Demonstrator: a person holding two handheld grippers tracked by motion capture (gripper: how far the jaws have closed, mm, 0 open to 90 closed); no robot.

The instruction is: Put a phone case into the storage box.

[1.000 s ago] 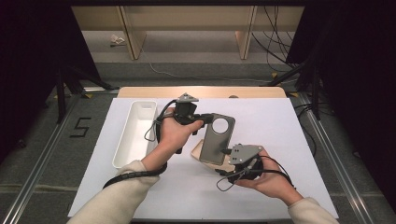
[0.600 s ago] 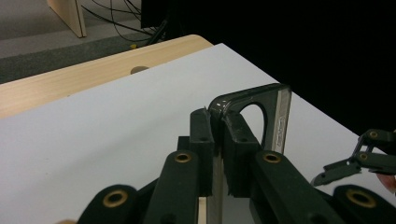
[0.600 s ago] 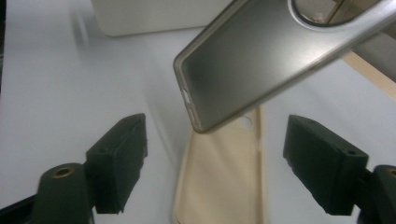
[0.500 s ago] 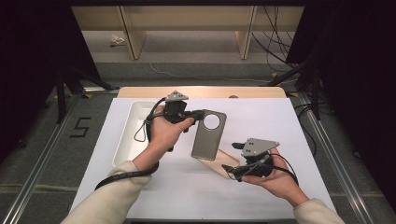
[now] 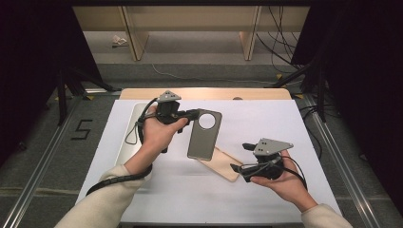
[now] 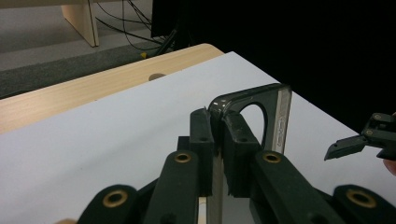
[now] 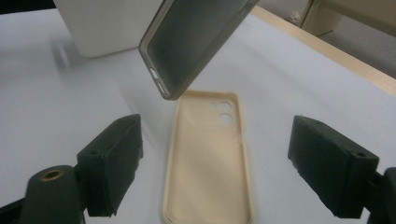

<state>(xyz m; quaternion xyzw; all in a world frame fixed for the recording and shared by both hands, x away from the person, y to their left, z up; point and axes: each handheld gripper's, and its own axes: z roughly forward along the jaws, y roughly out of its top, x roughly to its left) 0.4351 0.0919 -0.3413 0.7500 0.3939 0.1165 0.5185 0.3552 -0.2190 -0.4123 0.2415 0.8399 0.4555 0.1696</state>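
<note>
cases number two: left gripper (image 5: 192,114) clamps grey case (image 5: 204,135), right gripper (image 5: 240,156) gapes over beige case (image 7: 210,154).

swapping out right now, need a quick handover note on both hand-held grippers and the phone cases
Left hand-held gripper: shut on the top edge of the grey translucent phone case with a round camera hole, held lifted above the table.
Right hand-held gripper: open, jaws have just been opening, nothing between them; it points at the beige soft phone case.
Beige case lies flat, inside up, on the white table sheet. White oblong tray sits at the left.
Done: grey case lifted off the beige one.
Left: probably place the grey case, then handle the beige one.
</note>
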